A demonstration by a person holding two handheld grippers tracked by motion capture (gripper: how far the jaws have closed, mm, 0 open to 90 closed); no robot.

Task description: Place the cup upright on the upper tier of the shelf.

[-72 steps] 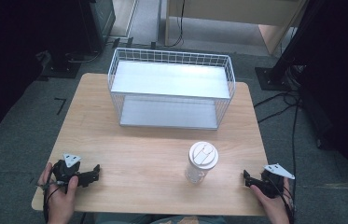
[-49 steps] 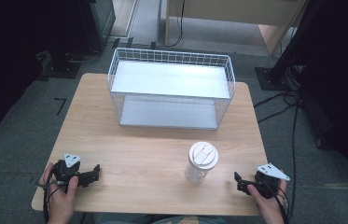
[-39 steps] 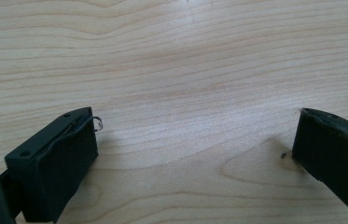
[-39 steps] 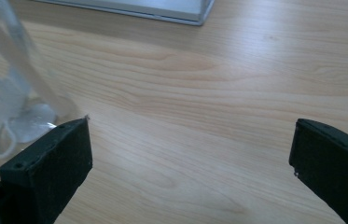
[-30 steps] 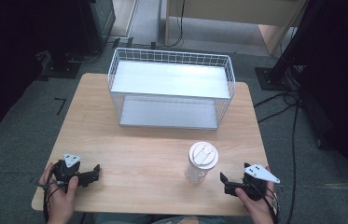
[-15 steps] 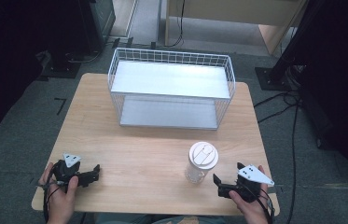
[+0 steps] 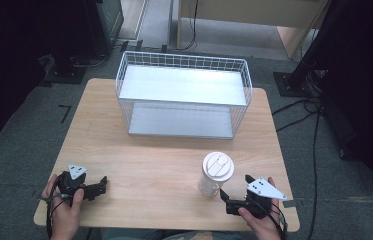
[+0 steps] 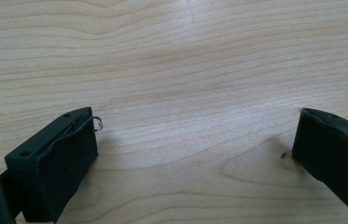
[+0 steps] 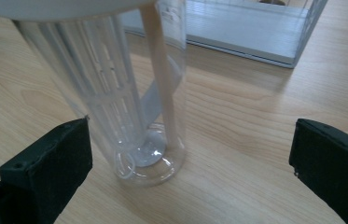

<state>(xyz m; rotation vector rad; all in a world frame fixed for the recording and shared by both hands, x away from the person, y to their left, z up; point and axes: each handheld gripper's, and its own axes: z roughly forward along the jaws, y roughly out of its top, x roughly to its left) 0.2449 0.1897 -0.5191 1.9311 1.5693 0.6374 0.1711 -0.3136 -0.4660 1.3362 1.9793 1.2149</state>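
On the far half of the wooden table [image 7: 139,145]: one white wire basket [image 7: 184,95], rectangular, standing upright, with a pale flat floor.

Near the front edge, right of centre: one clear plastic cup [image 7: 216,175] with a white lid [image 7: 218,164], upright on the wood, well apart from the basket. In the right gripper view the cup [image 9: 129,93] has ribbed transparent walls, a beige strip running down its side, and a small plastic ring at its base.

Front right corner: right gripper [image 7: 226,200], held in the person's right hand [image 7: 261,220], grey three-cornered plate on top. It points left toward the cup and lies just beside the cup's base. Jaws spread wide; in the right gripper view [image 9: 190,172] the cup stands between them, closer to the left-hand jaw, touching neither that I can tell.

Front left corner: left gripper [image 7: 101,186], held in the left hand [image 7: 64,205], low over the table and pointing right. Jaws wide apart in the left gripper view [image 8: 195,154], bare wood grain between them, nothing held.

Around the table: grey carpet floor [image 7: 29,125], black cables [image 7: 309,115] at right.
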